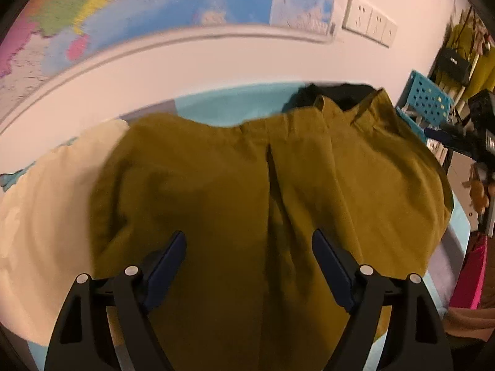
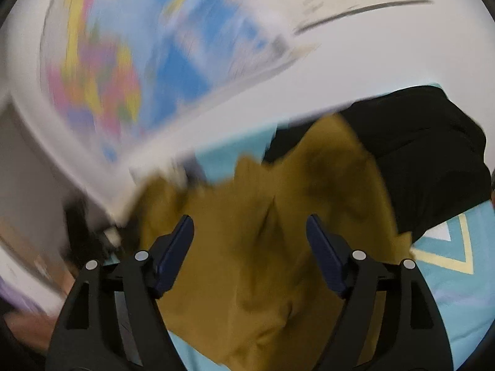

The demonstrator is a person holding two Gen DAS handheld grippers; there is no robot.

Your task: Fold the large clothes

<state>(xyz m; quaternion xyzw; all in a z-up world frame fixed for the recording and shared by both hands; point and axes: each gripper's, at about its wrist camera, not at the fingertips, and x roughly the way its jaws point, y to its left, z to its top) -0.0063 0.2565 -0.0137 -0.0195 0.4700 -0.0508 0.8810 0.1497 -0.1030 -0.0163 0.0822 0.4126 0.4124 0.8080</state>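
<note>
An olive-mustard garment (image 1: 247, 191) lies spread on a light blue bed sheet (image 1: 222, 105), its collar toward the far right. My left gripper (image 1: 249, 247) hovers over the garment with its jaws wide apart and nothing pinched between the blue pads (image 1: 167, 266). In the right wrist view the same garment (image 2: 263, 247) lies rumpled under my right gripper (image 2: 250, 232), which is open too, its pads (image 2: 324, 259) clear of the cloth. This view is blurred by motion.
A cream cloth (image 1: 52, 216) lies left of the garment and a black garment (image 2: 427, 160) at its far end. A map (image 1: 123, 9) hangs on the wall behind the bed. A blue perforated basket (image 1: 427, 99) and a rack stand at the right.
</note>
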